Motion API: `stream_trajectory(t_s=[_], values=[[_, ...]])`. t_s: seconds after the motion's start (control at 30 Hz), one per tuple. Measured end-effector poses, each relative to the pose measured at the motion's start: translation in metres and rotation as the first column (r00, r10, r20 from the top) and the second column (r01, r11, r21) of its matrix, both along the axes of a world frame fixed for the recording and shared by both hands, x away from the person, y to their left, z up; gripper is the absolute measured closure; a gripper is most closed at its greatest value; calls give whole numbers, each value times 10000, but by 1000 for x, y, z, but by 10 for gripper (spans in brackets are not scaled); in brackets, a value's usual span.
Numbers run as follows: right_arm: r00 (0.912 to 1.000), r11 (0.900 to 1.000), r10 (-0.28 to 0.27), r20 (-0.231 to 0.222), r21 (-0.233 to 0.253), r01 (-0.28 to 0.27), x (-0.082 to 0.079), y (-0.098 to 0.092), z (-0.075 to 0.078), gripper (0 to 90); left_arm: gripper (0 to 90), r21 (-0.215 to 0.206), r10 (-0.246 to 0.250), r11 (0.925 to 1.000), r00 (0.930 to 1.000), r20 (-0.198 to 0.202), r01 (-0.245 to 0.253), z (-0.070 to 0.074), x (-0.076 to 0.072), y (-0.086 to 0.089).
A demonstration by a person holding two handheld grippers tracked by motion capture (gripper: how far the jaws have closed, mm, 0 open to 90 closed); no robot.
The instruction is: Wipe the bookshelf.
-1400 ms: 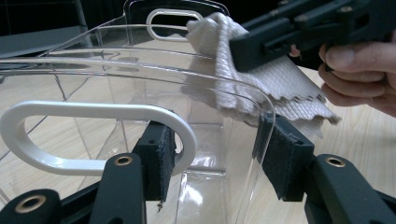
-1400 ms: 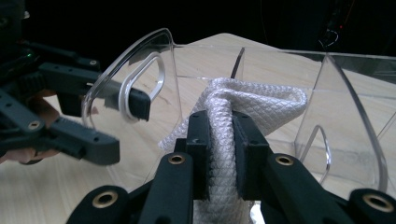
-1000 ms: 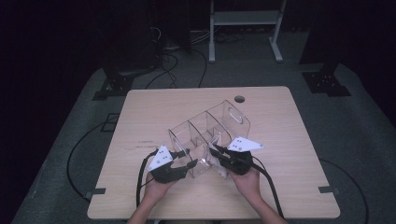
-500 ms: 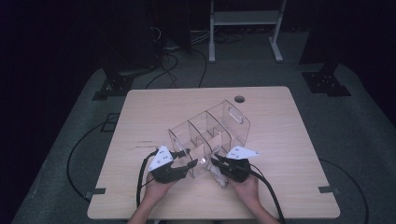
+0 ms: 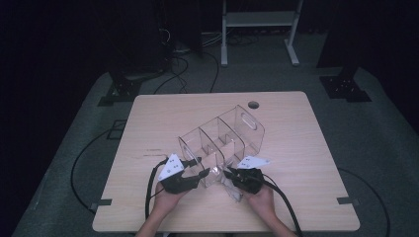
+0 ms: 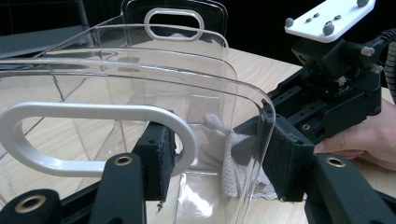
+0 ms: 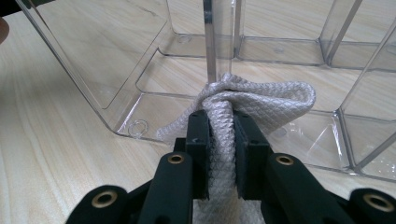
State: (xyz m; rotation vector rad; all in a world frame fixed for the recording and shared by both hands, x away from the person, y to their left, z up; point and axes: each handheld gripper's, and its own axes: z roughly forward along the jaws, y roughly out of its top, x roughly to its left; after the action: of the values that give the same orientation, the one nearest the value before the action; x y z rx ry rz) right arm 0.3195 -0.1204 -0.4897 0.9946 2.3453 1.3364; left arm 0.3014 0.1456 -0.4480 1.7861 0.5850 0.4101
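A light wooden table with rounded corners stands on a grey floor mat. It has a small round hole near its far edge. Black cables lie on the floor behind. A white metal stand is at the back.

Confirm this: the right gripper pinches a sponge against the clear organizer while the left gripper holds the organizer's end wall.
Wrong in one respect: the right gripper pinches a white cloth, not a sponge, as the right gripper view shows. It does press against the clear organizer, and the left gripper holds the end wall.
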Motion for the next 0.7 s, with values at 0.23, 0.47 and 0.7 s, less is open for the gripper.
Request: stream_trajectory(t_s=[0.23, 0.47, 0.7], values=[[9990, 9987, -134, 422, 493, 113, -4, -3, 17, 777, 486, -17, -51, 10000, 10000, -20, 51, 0, 0, -1], [9945, 9957, -160, 1031, 928, 64, -5, -6, 43, 776, 486, -42, -89, 10000, 10000, -23, 89, 1, 1, -3], [9924, 9940, -241, 1206, 1089, 109, -7, -6, 39, 776, 483, 32, -118, 9999, 9999, -40, 118, 0, 0, -3]])
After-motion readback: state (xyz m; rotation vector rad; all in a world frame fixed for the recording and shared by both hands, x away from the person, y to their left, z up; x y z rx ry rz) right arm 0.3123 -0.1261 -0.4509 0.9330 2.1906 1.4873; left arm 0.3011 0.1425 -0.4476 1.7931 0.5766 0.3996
